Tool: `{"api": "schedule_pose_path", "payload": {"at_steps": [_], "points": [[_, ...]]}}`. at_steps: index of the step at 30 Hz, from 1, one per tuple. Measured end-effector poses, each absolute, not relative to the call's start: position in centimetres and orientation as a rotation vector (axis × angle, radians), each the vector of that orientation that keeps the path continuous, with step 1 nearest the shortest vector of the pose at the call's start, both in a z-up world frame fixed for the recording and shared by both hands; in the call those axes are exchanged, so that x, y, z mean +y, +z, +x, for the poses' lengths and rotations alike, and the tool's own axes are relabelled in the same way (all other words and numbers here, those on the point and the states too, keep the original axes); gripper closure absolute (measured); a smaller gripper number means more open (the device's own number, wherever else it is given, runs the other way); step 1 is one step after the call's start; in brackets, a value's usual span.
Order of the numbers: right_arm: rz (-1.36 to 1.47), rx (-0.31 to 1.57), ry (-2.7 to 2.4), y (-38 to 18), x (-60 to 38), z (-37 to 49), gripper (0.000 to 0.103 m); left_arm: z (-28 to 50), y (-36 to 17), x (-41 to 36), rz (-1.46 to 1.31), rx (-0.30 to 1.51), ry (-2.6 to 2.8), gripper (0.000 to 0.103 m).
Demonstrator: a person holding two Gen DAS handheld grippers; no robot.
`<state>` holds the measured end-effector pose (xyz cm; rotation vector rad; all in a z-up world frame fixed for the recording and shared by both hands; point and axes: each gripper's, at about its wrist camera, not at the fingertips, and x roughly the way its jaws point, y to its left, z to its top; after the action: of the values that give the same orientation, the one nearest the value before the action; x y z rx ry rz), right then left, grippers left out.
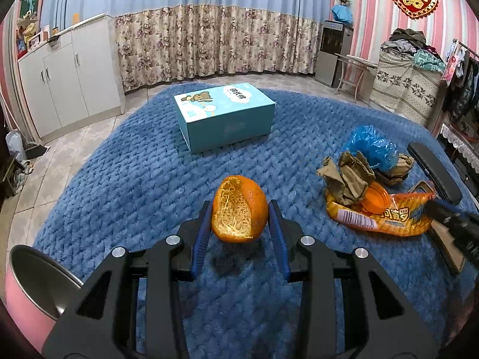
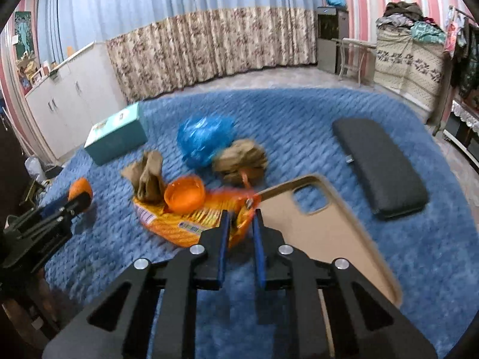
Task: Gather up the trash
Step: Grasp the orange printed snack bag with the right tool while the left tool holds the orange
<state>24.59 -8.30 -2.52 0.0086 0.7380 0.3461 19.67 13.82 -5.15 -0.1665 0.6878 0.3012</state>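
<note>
Pinching orange peel [image 1: 239, 209], left hand-held gripper [image 1: 239, 218] above blue blanket [image 1: 149, 179]

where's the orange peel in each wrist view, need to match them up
Left wrist view: the orange peel sits low in the centre, between the left gripper fingers, held above the blue rug.
Right wrist view: the peel is at the far left edge, at the tip of the left gripper.
Shared landmark: the light blue box, beyond the peel in both views.
</note>
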Motion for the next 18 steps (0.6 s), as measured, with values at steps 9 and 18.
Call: {"api": "schedule_pose_path", "payload": {"at_steps": [9, 18], "points": [[0.144, 0.724, 0.357, -1.0, -13.0, 24.6, 0.093, 19.8, -5.1, 13.3, -0.143, 0.679, 0.303, 0.066], [0.052, 0.788, 0.37, -4.2, -8.5, 25.7, 0.048, 19.5, -5.1, 13.2, -0.151, 0.679, 0.294, 0.066]]}}
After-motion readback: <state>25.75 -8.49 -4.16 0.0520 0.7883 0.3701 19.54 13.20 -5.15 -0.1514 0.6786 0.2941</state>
